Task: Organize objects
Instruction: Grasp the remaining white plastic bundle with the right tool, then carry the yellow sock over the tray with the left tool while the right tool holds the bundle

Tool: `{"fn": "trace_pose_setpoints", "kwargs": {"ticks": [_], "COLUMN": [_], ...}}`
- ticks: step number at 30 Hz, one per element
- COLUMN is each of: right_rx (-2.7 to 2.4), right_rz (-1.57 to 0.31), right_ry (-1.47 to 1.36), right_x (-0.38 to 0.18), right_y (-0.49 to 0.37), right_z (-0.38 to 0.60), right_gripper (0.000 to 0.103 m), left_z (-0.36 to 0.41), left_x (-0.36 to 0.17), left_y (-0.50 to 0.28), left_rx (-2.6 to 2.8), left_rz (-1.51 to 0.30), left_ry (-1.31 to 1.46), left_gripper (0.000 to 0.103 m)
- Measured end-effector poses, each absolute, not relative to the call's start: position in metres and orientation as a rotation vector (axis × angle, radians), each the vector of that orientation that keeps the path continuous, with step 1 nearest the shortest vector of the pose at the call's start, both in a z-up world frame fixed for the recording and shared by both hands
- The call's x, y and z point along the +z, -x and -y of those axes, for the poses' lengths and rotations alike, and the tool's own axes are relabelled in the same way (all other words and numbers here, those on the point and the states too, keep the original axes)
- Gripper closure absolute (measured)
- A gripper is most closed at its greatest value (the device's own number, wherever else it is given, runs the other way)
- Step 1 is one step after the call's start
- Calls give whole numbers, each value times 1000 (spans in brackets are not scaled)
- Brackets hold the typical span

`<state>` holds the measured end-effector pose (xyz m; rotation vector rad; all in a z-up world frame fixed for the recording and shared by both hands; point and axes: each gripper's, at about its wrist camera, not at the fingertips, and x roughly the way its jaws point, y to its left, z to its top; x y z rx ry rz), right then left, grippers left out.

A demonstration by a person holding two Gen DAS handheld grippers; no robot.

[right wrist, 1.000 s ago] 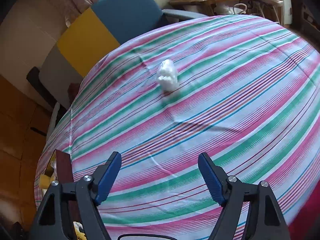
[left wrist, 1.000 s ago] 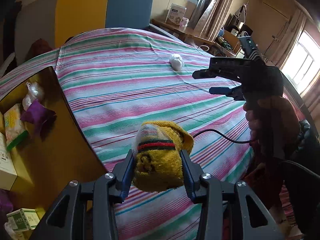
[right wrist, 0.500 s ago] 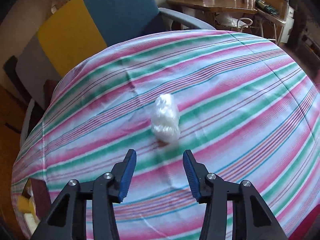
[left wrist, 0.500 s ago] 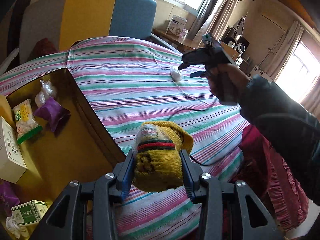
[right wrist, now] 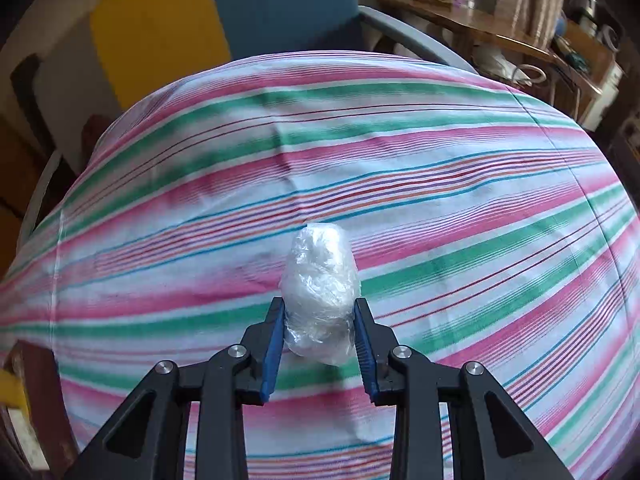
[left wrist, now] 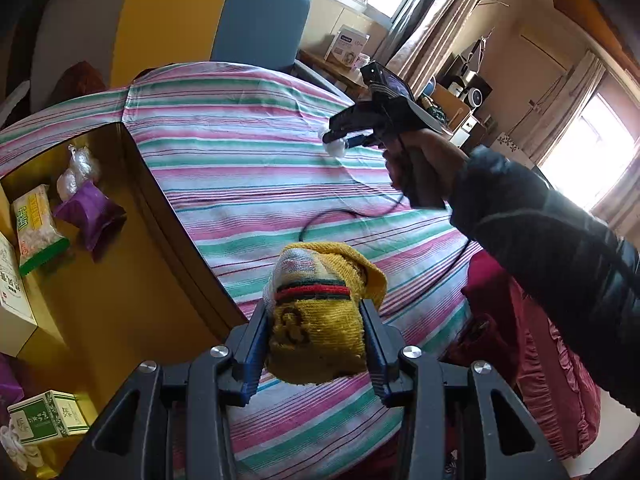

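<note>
At lower centre of the right view, our right gripper [right wrist: 319, 330] pinches the plastic bundle [right wrist: 320, 284] on the striped cloth [right wrist: 440, 184]; we should lift straight up. Our left gripper [left wrist: 316, 340] clamps the yellow towel [left wrist: 320, 320].

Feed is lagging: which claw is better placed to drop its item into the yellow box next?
Left. The left claw grips the yellow cloth right beside the box. The right claw, shut on the plastic wad, is farther out over the bedsheet.
</note>
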<state>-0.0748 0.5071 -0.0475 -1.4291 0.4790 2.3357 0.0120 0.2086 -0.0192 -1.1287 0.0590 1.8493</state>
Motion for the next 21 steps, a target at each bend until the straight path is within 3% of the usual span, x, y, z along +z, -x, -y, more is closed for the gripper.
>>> {"fn": "trace_pose_setpoints", "kwargs": {"ticks": [8,21], "right_rx": [2476,2521], "right_rz": [-420,-120], "right_ry": [1643,1597], "right_x": [-57,-71], "right_y": [10,-4], "right_z": [-414,-369], "right_gripper": [70,70], "left_z": [-196,-161], "left_x": [-12,-12], "left_y": [-16,-20], "left_rx": [1920,2107], "left_rz": [-62,-91], "left_ry": [1124,1153], "left_gripper": [60,60]}}
